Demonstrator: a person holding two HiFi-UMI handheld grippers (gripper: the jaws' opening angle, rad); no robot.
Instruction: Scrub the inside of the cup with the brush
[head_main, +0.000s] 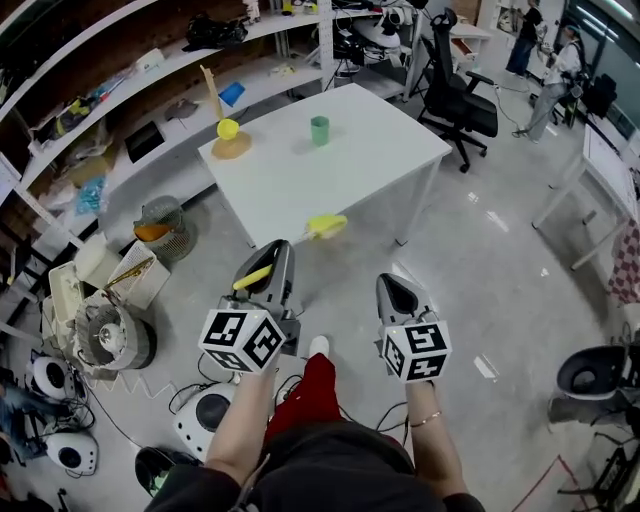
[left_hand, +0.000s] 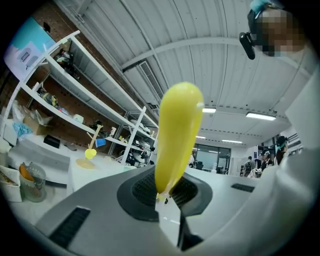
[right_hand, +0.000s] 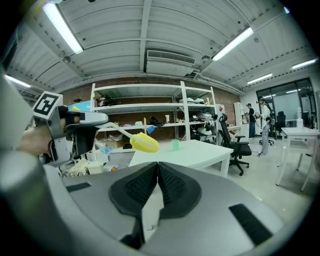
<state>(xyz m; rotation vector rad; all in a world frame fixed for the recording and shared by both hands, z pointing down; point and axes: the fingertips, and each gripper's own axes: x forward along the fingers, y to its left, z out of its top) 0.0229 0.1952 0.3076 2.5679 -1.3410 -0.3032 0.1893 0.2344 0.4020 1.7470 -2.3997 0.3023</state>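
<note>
A green cup (head_main: 319, 130) stands upright on the white table (head_main: 370, 150), well ahead of both grippers, which are over the floor short of the table. My left gripper (head_main: 283, 248) is shut on a brush. Its yellow handle (head_main: 252, 277) lies back over the gripper and its yellow head (head_main: 326, 226) pokes out ahead, level with the table's near edge. In the left gripper view the handle (left_hand: 177, 135) rises from between the jaws. The right gripper view shows the brush head (right_hand: 144, 143), the cup (right_hand: 174, 145) and the table (right_hand: 195, 152). My right gripper (head_main: 392, 283) is shut and empty.
A yellow ball on a wooden stand (head_main: 228, 128) sits at the table's far left. A black office chair (head_main: 455, 95) stands to the table's right. Shelving (head_main: 120, 90) lines the left wall, with fans and clutter (head_main: 110, 335) on the floor. People (head_main: 560, 70) stand far right.
</note>
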